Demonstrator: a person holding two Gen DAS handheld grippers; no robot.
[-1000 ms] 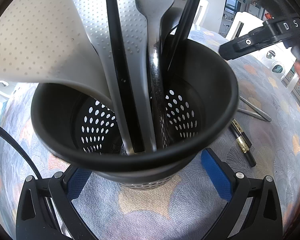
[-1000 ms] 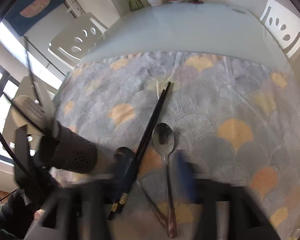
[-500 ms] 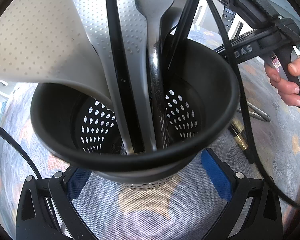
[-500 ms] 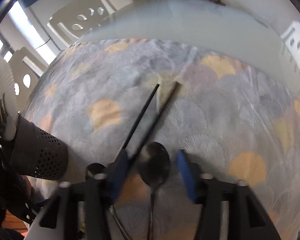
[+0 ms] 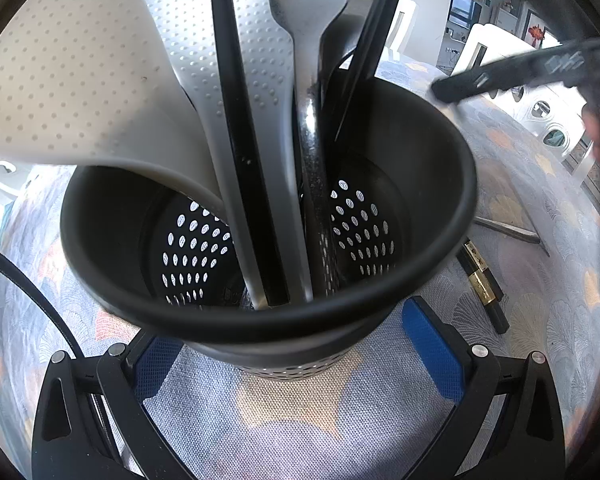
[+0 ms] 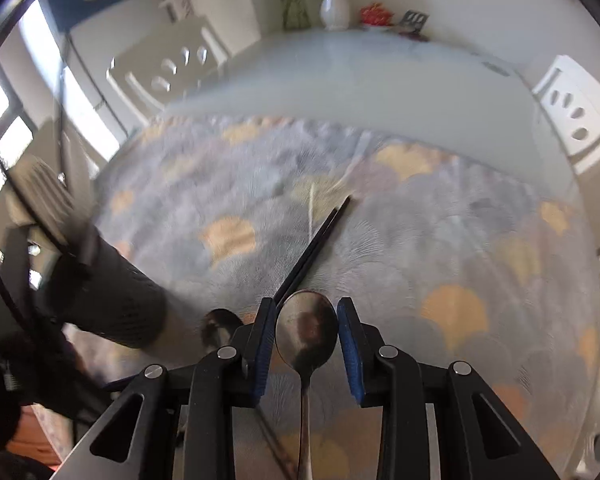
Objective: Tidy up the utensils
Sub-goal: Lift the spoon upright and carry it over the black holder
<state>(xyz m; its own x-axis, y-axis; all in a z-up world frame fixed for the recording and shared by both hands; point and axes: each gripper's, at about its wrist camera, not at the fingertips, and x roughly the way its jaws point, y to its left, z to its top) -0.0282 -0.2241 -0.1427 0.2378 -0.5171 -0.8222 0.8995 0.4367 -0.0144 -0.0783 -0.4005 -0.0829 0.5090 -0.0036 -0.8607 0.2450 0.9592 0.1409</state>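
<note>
Blue-padded right hand-held gripper has just narrowed, clamped on the steel spoon at its bowl, above the desk. Left hand-held gripper stands apart, straddling the black perforated utensil holder.

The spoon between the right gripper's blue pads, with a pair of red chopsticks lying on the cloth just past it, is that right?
Nearly. The spoon does sit between the right gripper's blue pads, but the chopsticks are black, not red, as the right wrist view shows.
</note>
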